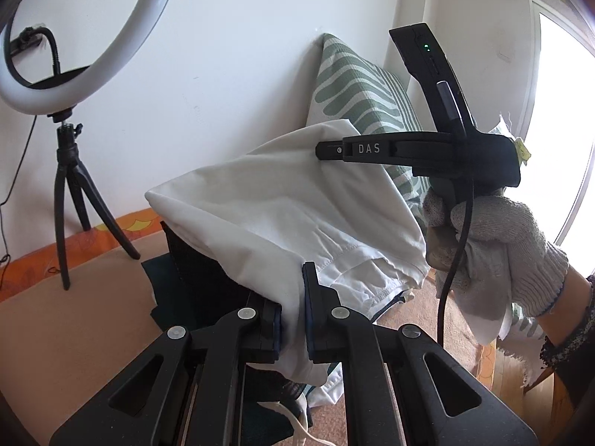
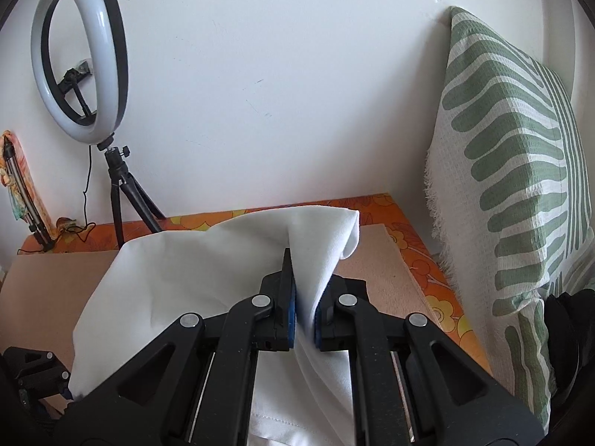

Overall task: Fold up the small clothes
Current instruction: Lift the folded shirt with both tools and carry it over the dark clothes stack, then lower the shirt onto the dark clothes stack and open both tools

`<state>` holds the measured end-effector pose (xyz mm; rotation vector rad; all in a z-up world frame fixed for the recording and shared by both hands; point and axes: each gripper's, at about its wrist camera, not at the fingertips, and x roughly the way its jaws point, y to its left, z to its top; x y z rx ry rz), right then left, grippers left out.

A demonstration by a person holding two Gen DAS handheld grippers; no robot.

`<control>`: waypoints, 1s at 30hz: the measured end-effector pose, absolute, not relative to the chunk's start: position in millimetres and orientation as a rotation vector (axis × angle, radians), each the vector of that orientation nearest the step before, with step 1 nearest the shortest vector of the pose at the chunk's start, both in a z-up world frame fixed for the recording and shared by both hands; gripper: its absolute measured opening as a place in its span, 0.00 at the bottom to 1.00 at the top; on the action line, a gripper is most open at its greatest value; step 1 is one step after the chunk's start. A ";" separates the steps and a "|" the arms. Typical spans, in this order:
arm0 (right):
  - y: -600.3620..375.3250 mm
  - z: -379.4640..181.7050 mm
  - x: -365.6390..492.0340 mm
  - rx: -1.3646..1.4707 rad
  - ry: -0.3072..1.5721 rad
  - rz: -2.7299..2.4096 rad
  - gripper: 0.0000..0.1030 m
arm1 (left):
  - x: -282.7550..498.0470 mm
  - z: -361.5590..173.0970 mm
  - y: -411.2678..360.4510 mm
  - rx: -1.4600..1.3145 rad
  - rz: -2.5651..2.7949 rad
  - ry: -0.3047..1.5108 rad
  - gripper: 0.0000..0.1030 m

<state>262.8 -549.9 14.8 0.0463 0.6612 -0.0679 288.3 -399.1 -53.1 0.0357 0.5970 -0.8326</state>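
Observation:
A white garment (image 1: 282, 208) with an elastic waistband hangs lifted above the tan mat (image 1: 67, 319). My left gripper (image 1: 293, 297) is shut on one edge of it. My right gripper (image 2: 303, 297) is shut on another edge of the white garment (image 2: 186, 278), which drapes down to the left over the tan mat (image 2: 48, 275). In the left wrist view the right gripper's body (image 1: 427, 152) shows from the side, held by a gloved hand (image 1: 494, 245), its fingers hidden behind the cloth. Dark clothes (image 1: 193, 290) lie under the garment.
A ring light on a black tripod (image 1: 70, 171) stands at the back left by the white wall; it also shows in the right wrist view (image 2: 111, 156). A green-striped pillow (image 2: 517, 171) leans at the right. An orange patterned cover (image 2: 420, 252) borders the mat.

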 end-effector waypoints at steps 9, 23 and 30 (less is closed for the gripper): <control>-569.2 -11.1 282.4 -0.017 0.710 -0.236 0.77 | 278.7 -69.2 -402.3 0.096 -0.794 0.683 0.75; -559.2 0.2 258.0 -0.031 0.707 -0.249 0.87 | 253.7 -56.6 -394.3 0.138 -0.743 0.628 0.80; -546.1 21.8 236.6 -0.035 0.683 -0.268 0.90 | 240.9 -43.0 -379.1 0.118 -0.733 0.621 0.80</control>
